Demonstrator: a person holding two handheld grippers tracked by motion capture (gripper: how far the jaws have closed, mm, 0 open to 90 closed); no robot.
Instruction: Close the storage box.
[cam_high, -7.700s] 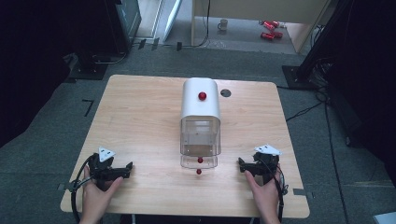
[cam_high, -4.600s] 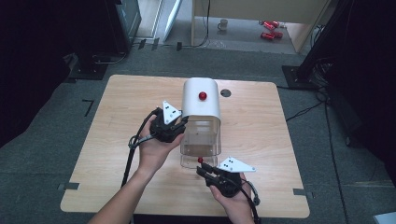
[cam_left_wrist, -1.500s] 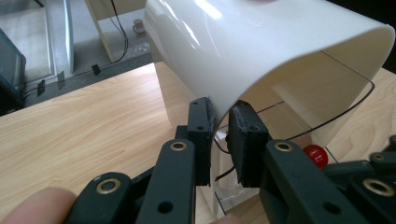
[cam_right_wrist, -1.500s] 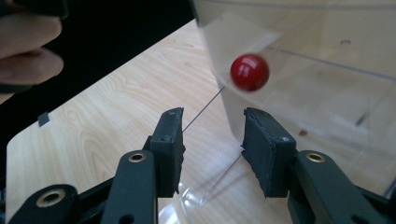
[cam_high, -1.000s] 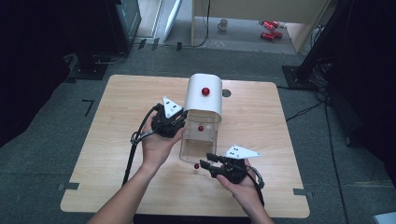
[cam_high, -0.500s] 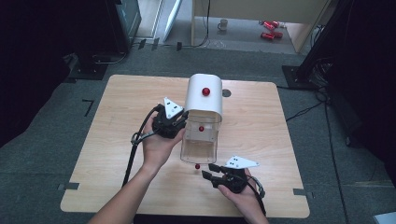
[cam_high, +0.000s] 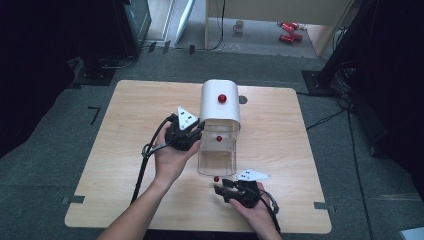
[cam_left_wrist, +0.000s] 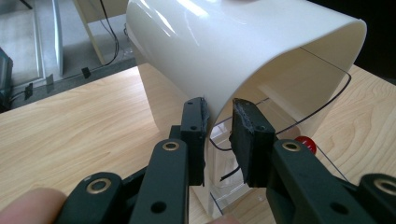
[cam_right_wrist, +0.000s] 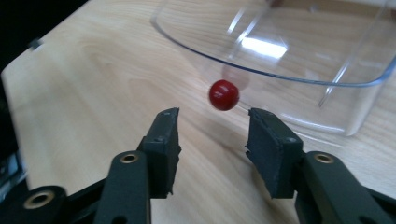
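My right gripper (cam_right_wrist: 212, 128) has backed off the red knob (cam_right_wrist: 223, 94), jaws apart, knob dead ahead; my left gripper (cam_left_wrist: 218, 126) clamps the white cover (cam_left_wrist: 243, 51).

The worktop (cam_high: 125, 150) is bright, the room around it dark; glare shines on the white cover (cam_left_wrist: 224, 51).

Glossy white cover (cam_high: 220, 102), clear plastic box (cam_high: 216, 156), wooden table (cam_high: 125, 125).

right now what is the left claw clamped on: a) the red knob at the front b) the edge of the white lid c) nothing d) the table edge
b: in the left gripper view the left claw has its jaws on either side of the white lid edge.
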